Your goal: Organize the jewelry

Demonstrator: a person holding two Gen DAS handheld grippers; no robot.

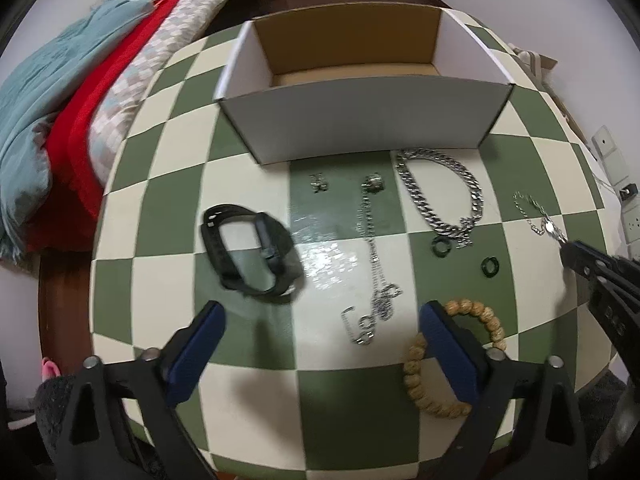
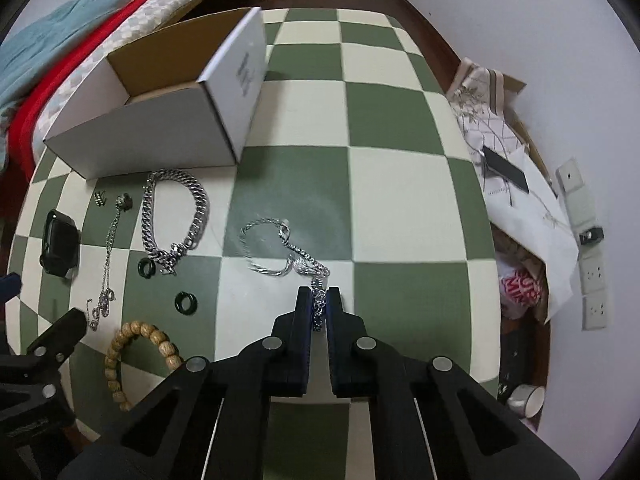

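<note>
1. Grip first: my right gripper [image 2: 319, 307] is clamped on the near end of the thin silver chain [image 2: 280, 252], which lies on the checkered table [image 2: 400, 200]. Only a short stretch of links sits between the pads, so I judge it could slide out once I lift.
2. Just ahead of those pads the chain runs up and to the left, then curls into a loose loop. Its long axis points from my fingertips toward the white cardboard box [image 2: 160, 132], and the free end looks likely to drag or swing.
3. My left gripper [image 1: 320, 320] hangs wide open with nothing between its fingers. Its right finger [image 1: 448, 344] overlaps the wooden bead bracelet [image 1: 440, 360]; I cannot tell whether they touch, but closing here might knock the beads.
4. Between and just beyond the left fingers lies the tangled fine necklace [image 1: 374, 264]. The black fitness band [image 1: 250, 250] sits ahead to the left.
5. Farther out, the heavy curb chain [image 1: 440, 192] lies right before the box, an easy snag for a trailing loop.
</note>
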